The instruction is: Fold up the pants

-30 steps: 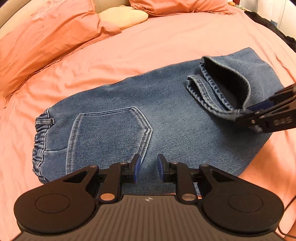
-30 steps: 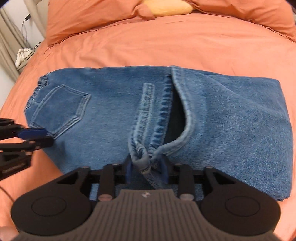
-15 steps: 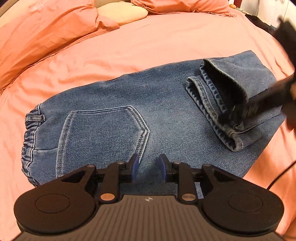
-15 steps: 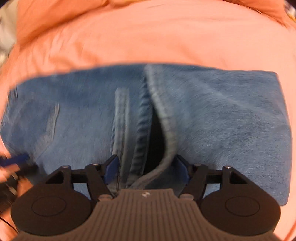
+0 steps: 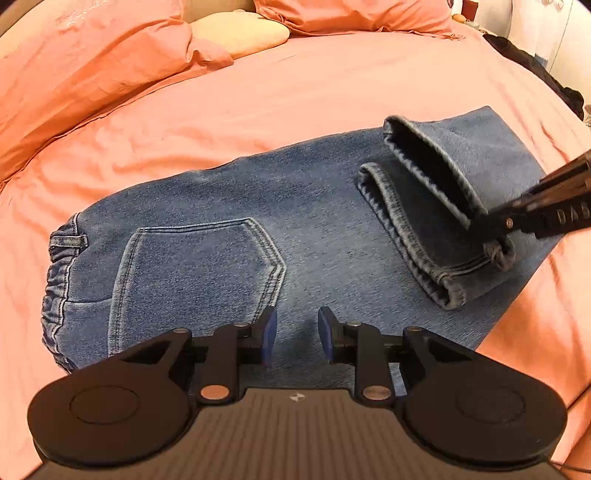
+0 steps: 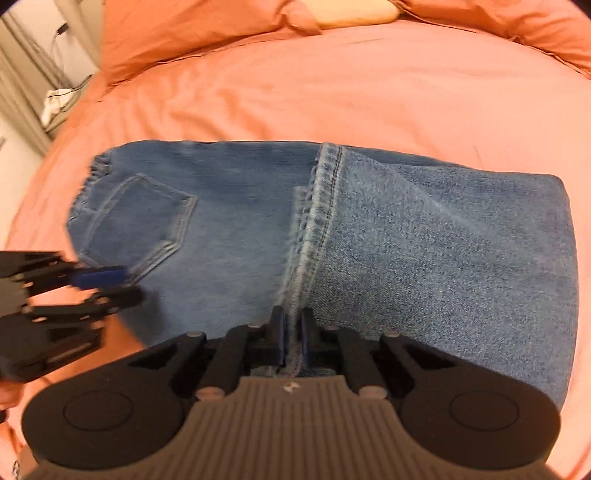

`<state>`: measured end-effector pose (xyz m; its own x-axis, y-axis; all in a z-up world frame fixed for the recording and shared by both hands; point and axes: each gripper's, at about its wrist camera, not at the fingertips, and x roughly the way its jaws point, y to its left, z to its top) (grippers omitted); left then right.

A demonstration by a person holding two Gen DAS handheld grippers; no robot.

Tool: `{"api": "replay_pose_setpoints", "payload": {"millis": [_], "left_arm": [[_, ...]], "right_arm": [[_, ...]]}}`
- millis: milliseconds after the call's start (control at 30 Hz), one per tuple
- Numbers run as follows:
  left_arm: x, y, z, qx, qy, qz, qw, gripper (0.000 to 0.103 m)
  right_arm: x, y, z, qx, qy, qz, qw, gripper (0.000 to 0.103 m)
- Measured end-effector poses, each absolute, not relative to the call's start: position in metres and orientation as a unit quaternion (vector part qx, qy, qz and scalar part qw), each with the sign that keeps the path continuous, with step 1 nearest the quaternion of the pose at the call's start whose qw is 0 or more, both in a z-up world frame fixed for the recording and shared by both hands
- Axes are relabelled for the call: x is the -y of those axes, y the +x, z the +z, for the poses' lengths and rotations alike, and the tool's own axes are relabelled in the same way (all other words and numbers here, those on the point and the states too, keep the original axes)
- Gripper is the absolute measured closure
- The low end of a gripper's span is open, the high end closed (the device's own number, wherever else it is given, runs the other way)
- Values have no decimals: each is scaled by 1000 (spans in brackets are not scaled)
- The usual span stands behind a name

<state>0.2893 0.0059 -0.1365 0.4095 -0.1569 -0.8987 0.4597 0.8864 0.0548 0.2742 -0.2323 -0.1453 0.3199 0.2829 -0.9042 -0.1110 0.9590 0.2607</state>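
Blue jeans (image 5: 317, 206) lie folded on the bed, back pocket (image 5: 199, 269) up, waistband at the left. The leg hems (image 5: 417, 221) lie folded back over the seat at the right. My left gripper (image 5: 293, 328) is open and empty, just above the near edge of the jeans beside the pocket. My right gripper (image 6: 293, 328) is shut on the upper leg hem (image 6: 314, 236). It also shows in the left wrist view (image 5: 495, 225), at the near end of that hem. The jeans (image 6: 443, 258) fill the right wrist view, where the left gripper (image 6: 107, 284) shows blurred.
The jeans lie on a salmon bed sheet (image 5: 295, 85). Salmon pillows (image 5: 92, 62) and a cream cushion (image 5: 240, 33) are at the head of the bed. Dark clothing (image 5: 535, 70) lies at the far right edge. A curtain and cables (image 6: 55, 99) stand off the bed's left side.
My right gripper opened, let go of the bunched hem, then closed again on the upper hem edge. The left gripper stayed open and shifted slightly along the near edge.
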Motion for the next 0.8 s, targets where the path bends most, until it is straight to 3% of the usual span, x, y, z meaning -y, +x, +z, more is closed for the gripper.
{"api": "replay_pose_setpoints", "payload": {"millis": [367, 500, 567, 600, 800], "left_arm": [[15, 296, -133, -516, 126, -195, 824, 71], [31, 303, -132, -513, 114, -205, 826, 71], [38, 306, -131, -508, 107, -210, 829, 71], [43, 308, -131, -506, 104, -210, 830, 71], [80, 322, -136, -497, 102, -215, 834, 71]], "right_arm": [[209, 278, -216, -597, 90, 103, 790, 102], [213, 274, -209, -587, 95, 118, 795, 87], [218, 266, -198, -574, 94, 125, 804, 71], [228, 268, -192, -565, 92, 128, 810, 68], [297, 253, -160, -522, 53, 86, 847, 68]]}}
